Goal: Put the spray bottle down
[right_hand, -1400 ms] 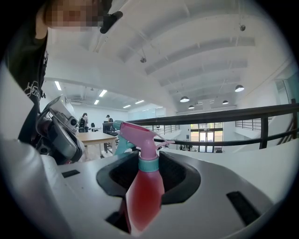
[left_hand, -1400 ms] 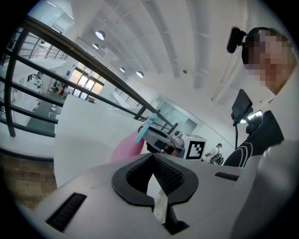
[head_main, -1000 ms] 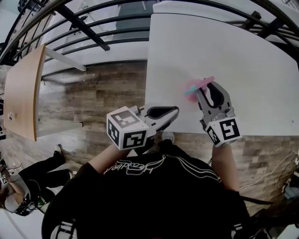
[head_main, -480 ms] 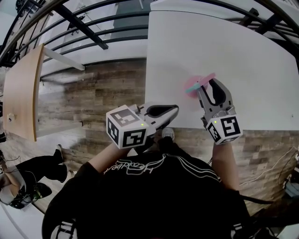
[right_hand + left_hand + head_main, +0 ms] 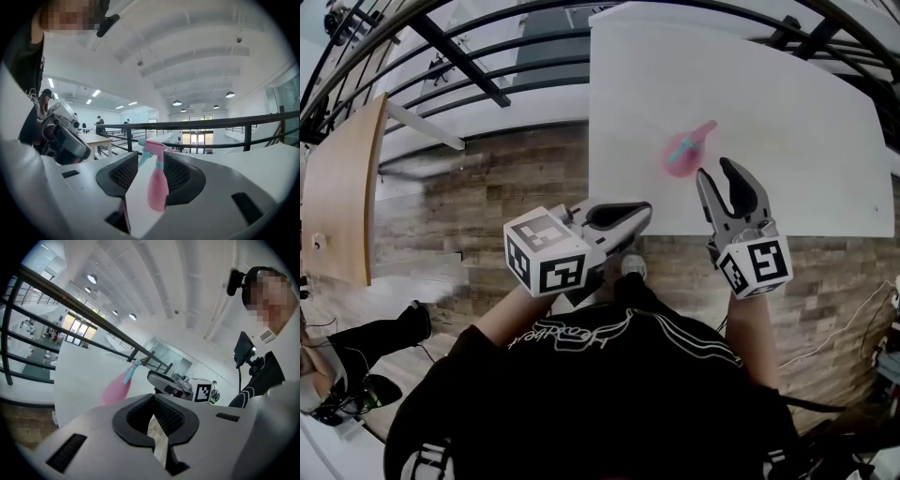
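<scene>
One spray bottle (image 5: 680, 155), pink with a teal collar and trigger, stands on the white surface (image 5: 787, 112), near its front edge and clear of both tools. By this evidence the set-down is judged done or all but done.

Right tool (image 5: 713, 169): jaws apart and empty. The bottle lies at about 11 o'clock from its tips in the head view, near but not touching. In the right gripper view the bottle (image 5: 158, 187) appears upright through the gap, beyond the tips.

Left tool (image 5: 649, 210): jaws together at the tips with nothing between them. It is held at about 8 o'clock from the bottle, by the surface's near left corner, and takes no part.

Handling, as judgement:
- The body looks like thin plastic, smooth and likely slippery, and would yield under a hard squeeze.
- The weight depends on the fill.
- The narrow base and tall head make it liable to tip if nudged.
- Any further hold is best taken on the body below the collar, clear of the trigger.

Not determinable:
- The liquid level cannot be made out.
- The bottle is blurred in the head view.
- Its base is partly masked by a jaw in the right gripper view, so flat seating is unconfirmed.
- The left gripper view shows only its upper part (image 5: 114, 389).
</scene>
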Tool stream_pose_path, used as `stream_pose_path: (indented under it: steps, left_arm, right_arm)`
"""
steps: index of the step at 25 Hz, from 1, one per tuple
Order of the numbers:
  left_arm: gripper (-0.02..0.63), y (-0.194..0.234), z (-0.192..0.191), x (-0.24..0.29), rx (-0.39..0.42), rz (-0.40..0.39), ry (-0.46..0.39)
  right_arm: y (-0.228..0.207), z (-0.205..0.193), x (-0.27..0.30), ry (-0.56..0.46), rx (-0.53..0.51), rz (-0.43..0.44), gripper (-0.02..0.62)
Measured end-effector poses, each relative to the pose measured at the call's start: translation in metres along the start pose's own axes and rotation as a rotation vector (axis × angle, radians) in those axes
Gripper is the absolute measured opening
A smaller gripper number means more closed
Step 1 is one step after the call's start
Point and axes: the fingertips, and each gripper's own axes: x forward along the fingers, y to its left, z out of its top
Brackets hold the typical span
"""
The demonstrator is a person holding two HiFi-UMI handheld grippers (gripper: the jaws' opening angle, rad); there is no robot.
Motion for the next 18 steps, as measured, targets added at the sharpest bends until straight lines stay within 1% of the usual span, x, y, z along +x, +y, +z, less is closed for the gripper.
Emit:
stream_pose_path:
  steps: [5,11,12,14,16,18]
  left_arm:
    - [0.008,-0.029,0.008,-0.022,0.050,-0.010,-0.020]
    - [0.008,-0.078,0.014,-0.057,0.123,-0.028,-0.053]
    - [0.008,-0.087,0.014,-0.063,0.132,-0.034,-0.056]
    - [0.008,-0.104,0.011,-0.073,0.153,-0.045,-0.058]
    - [0.008,-0.121,0.010,-0.083,0.176,-0.055,-0.060]
    - [0.008,-0.135,0.008,-0.093,0.193,-0.061,-0.061]
  right_arm:
    - [0.042,0.021,-0.033,0.059,0.031,0.063,0.135]
    - [0.104,0.052,-0.081,0.084,0.068,0.165,0.133]
    - [0.115,0.054,-0.089,0.091,0.067,0.181,0.128]
    - [0.131,0.060,-0.105,0.095,0.068,0.197,0.092]
    - [0.142,0.067,-0.118,0.089,0.078,0.198,0.060]
    - [0.151,0.071,-0.129,0.091,0.079,0.195,0.042]
